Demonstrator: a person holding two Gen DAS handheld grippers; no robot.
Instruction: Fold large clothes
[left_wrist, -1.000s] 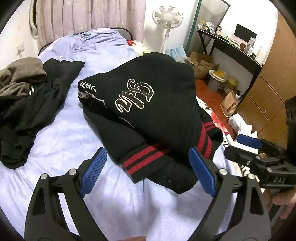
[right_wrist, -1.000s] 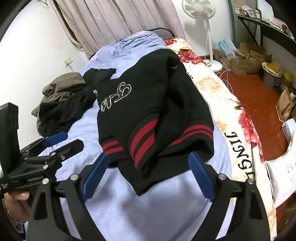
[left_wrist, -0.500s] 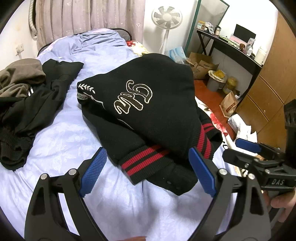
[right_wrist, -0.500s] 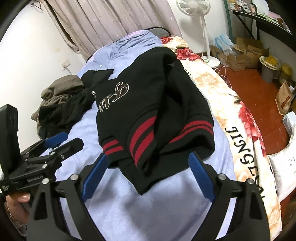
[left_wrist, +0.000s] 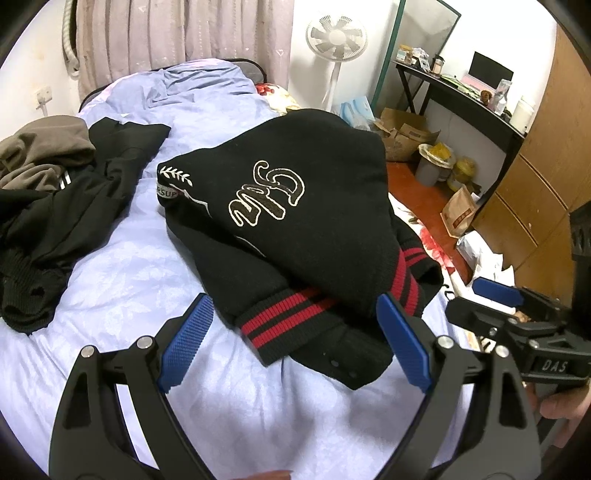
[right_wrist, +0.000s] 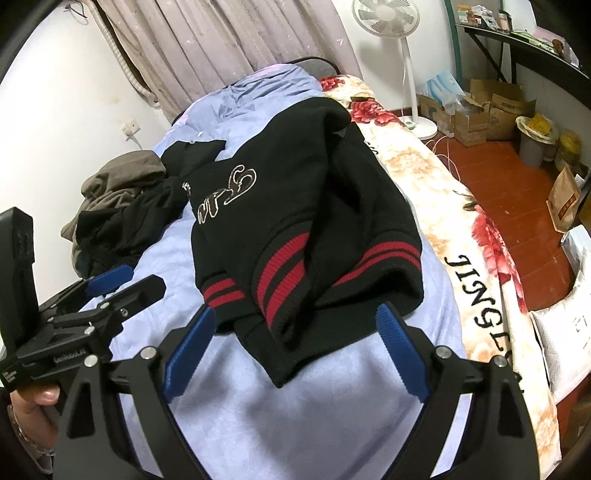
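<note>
The black jacket (left_wrist: 295, 221) with red-striped ribbed hems lay in a rough bundle on the lavender sheet (left_wrist: 122, 280), towards the right-hand edge of the bed, with its embroidered lettering facing up. A striped cuff (left_wrist: 288, 317) lay at the near end, over the snap-button hem.

The left gripper (left_wrist: 291, 347) hovered above the near end of the jacket with its jaws spread wide and nothing between the pads. The right gripper (right_wrist: 295, 347) was equally wide open and empty, poised over the near hem. Neither touched the cloth.

The garment appeared partly gathered but not squared: sleeves and hem overlapped unevenly. The step in hand was judged to be a pause between folds, with both tools positioned for a fresh grasp.

The next move probably called for each gripper to descend onto a near corner of the hem, close on the ribbing alone, and carry it towards the far end. Care was needed to avoid pinching the sheet beneath.

A heap of dark clothes (left_wrist: 40, 221) lay at the far left, well apart from the jacket.
</note>
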